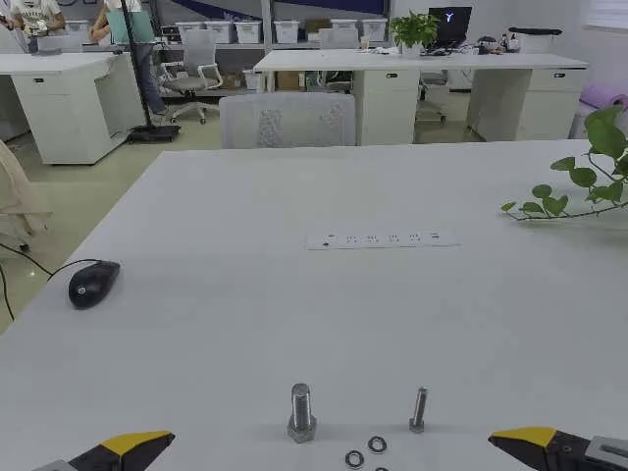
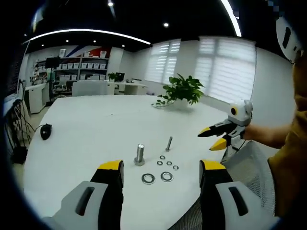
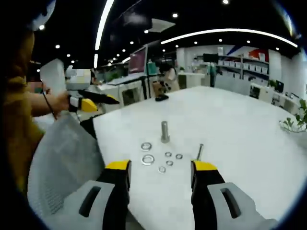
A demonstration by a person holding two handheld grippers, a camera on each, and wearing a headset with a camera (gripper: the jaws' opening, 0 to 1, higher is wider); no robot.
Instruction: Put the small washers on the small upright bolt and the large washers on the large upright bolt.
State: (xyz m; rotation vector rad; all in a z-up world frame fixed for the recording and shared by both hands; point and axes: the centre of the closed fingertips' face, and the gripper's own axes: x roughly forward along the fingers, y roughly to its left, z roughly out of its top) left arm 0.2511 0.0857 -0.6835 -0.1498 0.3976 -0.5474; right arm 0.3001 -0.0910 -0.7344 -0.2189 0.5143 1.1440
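Head view: large steel bolt (image 1: 301, 410), hex-based

Black mouse (image 1: 93, 283), power strip (image 1: 382, 239), leafy plant (image 1: 581, 177), office chair (image 1: 286, 120)

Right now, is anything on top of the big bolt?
No. The big bolt stands bare, with no washer on it. The two large washers lie flat on the table beside it. Its bottom face, against the table, is hidden.

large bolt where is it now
In the head view the large bolt stands upright on the table, bottom centre, left of the small bolt, washers just right of it.
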